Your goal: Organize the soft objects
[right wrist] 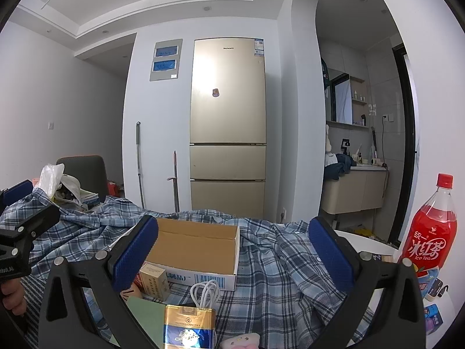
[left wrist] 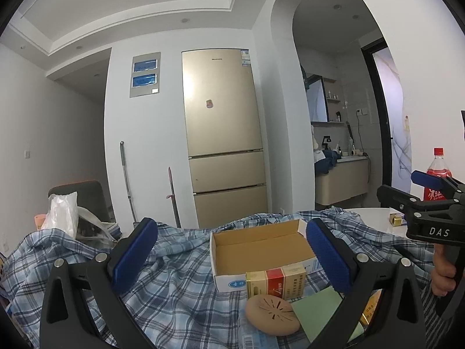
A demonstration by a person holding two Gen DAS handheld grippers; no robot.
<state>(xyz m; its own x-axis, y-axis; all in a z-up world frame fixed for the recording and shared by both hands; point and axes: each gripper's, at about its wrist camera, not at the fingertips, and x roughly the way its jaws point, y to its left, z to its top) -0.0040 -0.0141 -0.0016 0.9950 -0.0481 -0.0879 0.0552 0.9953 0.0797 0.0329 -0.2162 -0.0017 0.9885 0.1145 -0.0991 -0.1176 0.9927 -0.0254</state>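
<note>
Plaid shirt (left wrist: 174,279) sprawls unfolded mid-frame, cardboard box (left wrist: 261,250) empty; both grippers' fingers (left wrist: 133,250) apart, holding nothing; task barely begun.

Soft, even indoor light fills both fisheye views, a pale glare patch sits on the tall gold-coloured fridge door (left wrist: 215,99) (right wrist: 226,87), shadows stay faint, straight walls bow strongly toward the black vignetted corners, and focus is fairly sharp throughout.

— What's under your fingers?
— Soft woven cloth, the plaid shirt (left wrist: 174,276). Between your pads (left wrist: 328,256), textured blue rubber, sits a matt cardboard box (left wrist: 261,250); beside it, a glossy cigarette pack (left wrist: 276,282).
</note>
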